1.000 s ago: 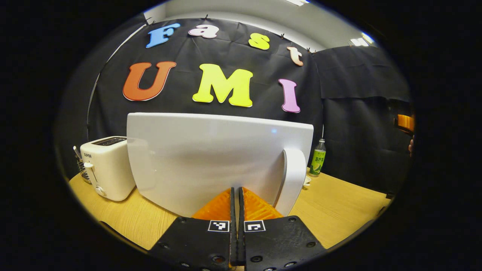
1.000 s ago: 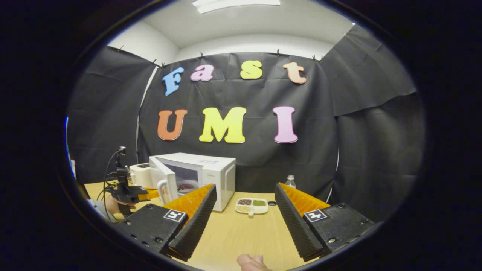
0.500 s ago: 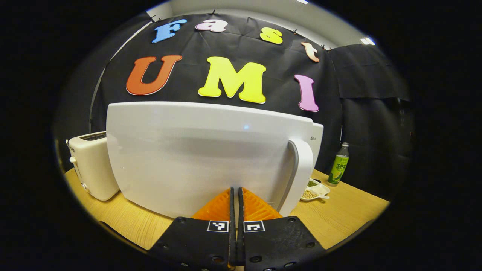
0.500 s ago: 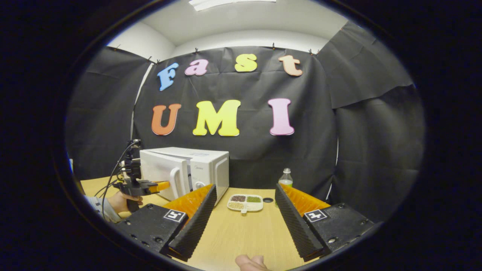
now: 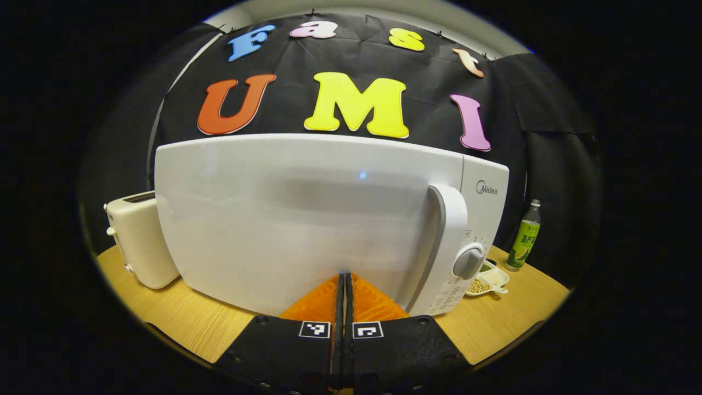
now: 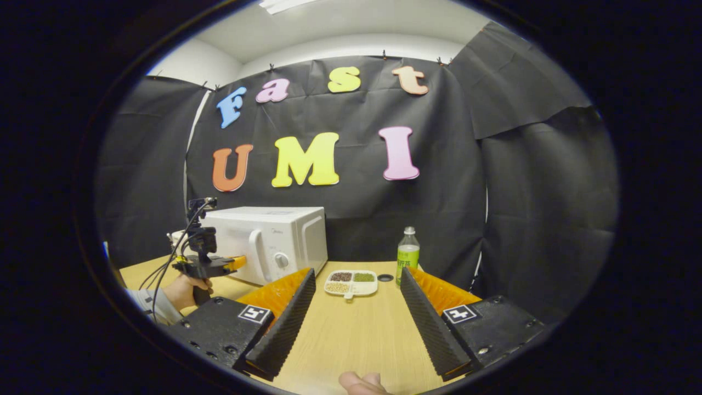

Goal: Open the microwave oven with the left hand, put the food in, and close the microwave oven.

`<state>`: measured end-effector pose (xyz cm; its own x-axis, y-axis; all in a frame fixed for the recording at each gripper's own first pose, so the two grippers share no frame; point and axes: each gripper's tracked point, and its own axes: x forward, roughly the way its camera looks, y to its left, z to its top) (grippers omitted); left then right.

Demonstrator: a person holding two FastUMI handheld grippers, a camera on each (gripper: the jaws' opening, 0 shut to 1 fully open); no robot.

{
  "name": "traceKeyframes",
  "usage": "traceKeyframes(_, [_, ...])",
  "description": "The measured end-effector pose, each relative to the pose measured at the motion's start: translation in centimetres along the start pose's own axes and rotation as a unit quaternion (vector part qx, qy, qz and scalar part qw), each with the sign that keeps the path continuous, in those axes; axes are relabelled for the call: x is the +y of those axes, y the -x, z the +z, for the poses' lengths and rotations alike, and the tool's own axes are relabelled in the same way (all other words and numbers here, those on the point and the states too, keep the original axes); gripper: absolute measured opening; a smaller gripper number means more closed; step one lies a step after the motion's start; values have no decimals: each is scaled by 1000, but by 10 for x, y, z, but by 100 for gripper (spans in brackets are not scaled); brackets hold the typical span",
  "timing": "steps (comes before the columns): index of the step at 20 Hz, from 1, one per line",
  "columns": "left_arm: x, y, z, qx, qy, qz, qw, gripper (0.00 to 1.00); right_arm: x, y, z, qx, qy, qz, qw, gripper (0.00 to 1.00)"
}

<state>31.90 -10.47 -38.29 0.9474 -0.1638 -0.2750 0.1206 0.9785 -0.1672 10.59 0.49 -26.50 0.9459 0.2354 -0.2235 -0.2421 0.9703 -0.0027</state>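
Now the door (image 5: 296, 219) is being pressed flush by the clenched, empty left gripper (image 5: 344, 282), right gripper (image 6: 354, 296) being held released; closing judged nearly finished, withdrawal next.

The microwave (image 5: 307, 219) is plain glossy white all over, with a grey knob (image 5: 469, 262) on its panel. Left of it sits a cream toaster (image 5: 140, 238). To the microwave's right, a white divided dish (image 6: 350, 282) holds dark brown, green and tan beans, and the bottle (image 6: 406, 249) beyond has a green label. The table (image 6: 351, 334) under the microwave is light wood grain.
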Motion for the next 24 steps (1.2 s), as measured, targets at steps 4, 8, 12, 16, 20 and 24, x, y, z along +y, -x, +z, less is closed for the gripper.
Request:
traceKeyframes(4, [-6, 25, -10, 35, 10, -9, 999, 0, 9, 18, -3, 13, -5, 3, 1000, 99])
traceKeyframes(8, [-2, 76, 1, 29, 0, 2, 1000, 19, 17, 39, 5, 11, -17, 4, 1000, 99])
traceKeyframes(12, [15, 142, 21, 21, -45, 55, 997, 97, 20, 72, 23, -8, -8, -13, 1000, 99])
traceKeyframes(16, [7, 207, 52, -2, -63, 63, 996, 97, 25, 91, 37, -19, -9, -18, 1000, 99])
traceKeyframes(20, [-1, 280, 102, -38, -51, 69, 996, 97, 31, 121, 65, -34, -16, -25, 999, 99])
traceKeyframes(24, [-20, 360, 165, -104, -37, 45, 993, 96, 34, 167, 115, -89, -20, -46, 995, 99])
